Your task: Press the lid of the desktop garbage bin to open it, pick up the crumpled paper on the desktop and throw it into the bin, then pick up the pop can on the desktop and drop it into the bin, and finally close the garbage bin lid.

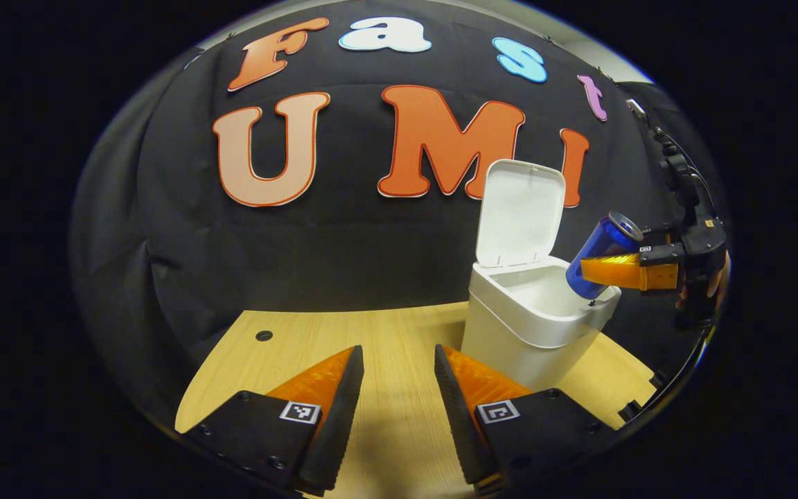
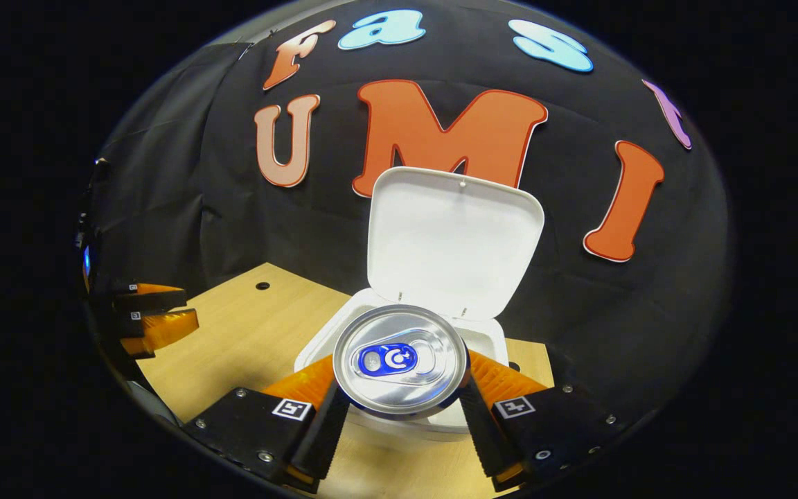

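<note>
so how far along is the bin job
Done: the lid stands open on the bin, and no crumpled paper lies on the visible table, so it has likely gone in. In hand: the right gripper holds the can tilted over the bin's rim. Left: drop the can and close the lid. The left gripper is open and idle.

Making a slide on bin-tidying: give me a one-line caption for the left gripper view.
The right gripper holds a blue can tilted over the open white bin, lid up; the left gripper waits open.
</note>
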The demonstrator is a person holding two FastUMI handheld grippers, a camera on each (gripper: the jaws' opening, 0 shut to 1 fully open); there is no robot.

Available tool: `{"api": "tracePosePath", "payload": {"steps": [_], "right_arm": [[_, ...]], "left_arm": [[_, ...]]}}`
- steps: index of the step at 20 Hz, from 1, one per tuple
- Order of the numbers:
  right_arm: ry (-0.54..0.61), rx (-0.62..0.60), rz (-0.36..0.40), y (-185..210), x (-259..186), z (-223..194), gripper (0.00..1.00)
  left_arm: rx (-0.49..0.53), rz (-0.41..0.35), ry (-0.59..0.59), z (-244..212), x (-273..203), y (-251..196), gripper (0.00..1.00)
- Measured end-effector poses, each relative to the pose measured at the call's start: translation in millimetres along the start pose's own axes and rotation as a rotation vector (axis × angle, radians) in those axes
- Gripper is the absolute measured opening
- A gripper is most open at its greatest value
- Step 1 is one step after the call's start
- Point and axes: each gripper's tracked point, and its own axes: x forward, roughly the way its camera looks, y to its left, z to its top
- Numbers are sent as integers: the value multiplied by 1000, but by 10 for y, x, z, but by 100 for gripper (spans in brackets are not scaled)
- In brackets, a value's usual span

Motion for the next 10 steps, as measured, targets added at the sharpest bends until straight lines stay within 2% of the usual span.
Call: {"api": "tracePosePath", "payload": {"steps": [10], "right_arm": [[100, 14, 1, -18, 309, -277, 81]], "left_arm": [[3, 58, 9, -65, -115, 148, 67]]}}
